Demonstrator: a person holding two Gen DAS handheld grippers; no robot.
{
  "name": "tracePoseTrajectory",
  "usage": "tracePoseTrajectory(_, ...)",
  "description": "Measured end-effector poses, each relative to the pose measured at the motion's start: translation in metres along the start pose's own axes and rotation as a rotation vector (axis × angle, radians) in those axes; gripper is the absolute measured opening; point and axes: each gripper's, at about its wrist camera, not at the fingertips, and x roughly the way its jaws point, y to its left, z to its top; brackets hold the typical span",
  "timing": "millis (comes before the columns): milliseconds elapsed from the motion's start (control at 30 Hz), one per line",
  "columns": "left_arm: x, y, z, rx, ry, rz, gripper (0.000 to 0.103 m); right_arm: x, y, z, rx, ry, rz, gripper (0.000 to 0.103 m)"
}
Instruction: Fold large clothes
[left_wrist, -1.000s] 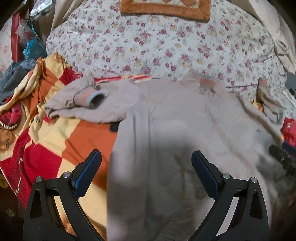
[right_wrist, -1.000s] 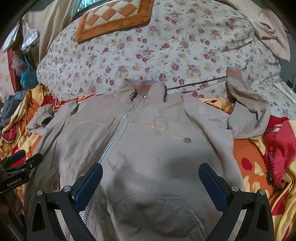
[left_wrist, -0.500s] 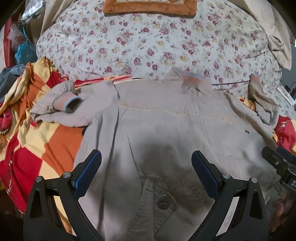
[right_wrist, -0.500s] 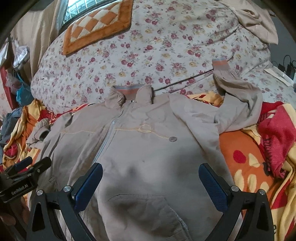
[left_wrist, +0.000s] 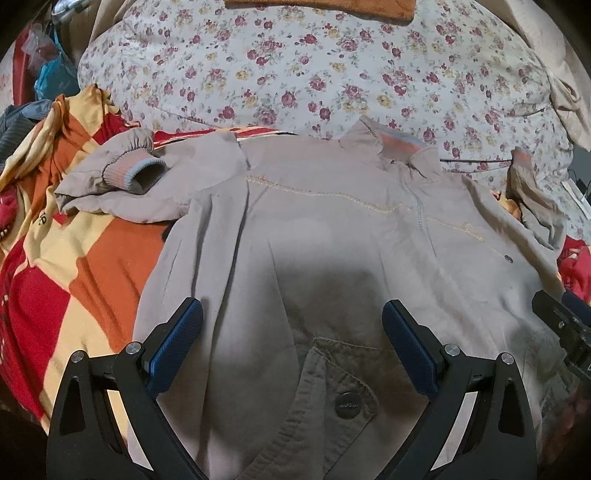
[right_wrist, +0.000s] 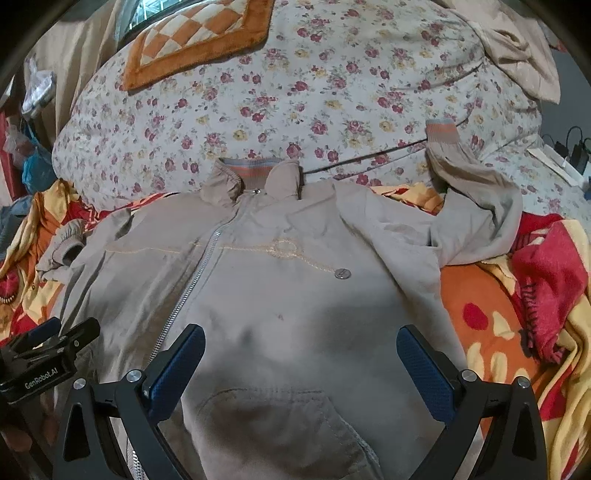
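Right wrist view: one jacket (right_wrist: 280, 295), two open tools (right_wrist: 301, 363).

The jacket (left_wrist: 332, 229) hem runs off the bottom edge in both views. The orange cushion (left_wrist: 321, 5) is cropped at the top (left wrist view). The pocket button (left_wrist: 347, 405) lettering is perhaps a brand, too small to read.

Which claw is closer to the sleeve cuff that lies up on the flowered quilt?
Right. The right claw hovers over the jacket body below the cuff; the left claw sits farther toward the opposite sleeve.
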Motion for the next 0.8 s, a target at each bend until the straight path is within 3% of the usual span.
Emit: tracePoseTrajectory(800,0.002,0.001,0.000,0.008,0.001,0.019,0.098,0.014,0.004,-0.005,0.003,0.055,0.011,0.103)
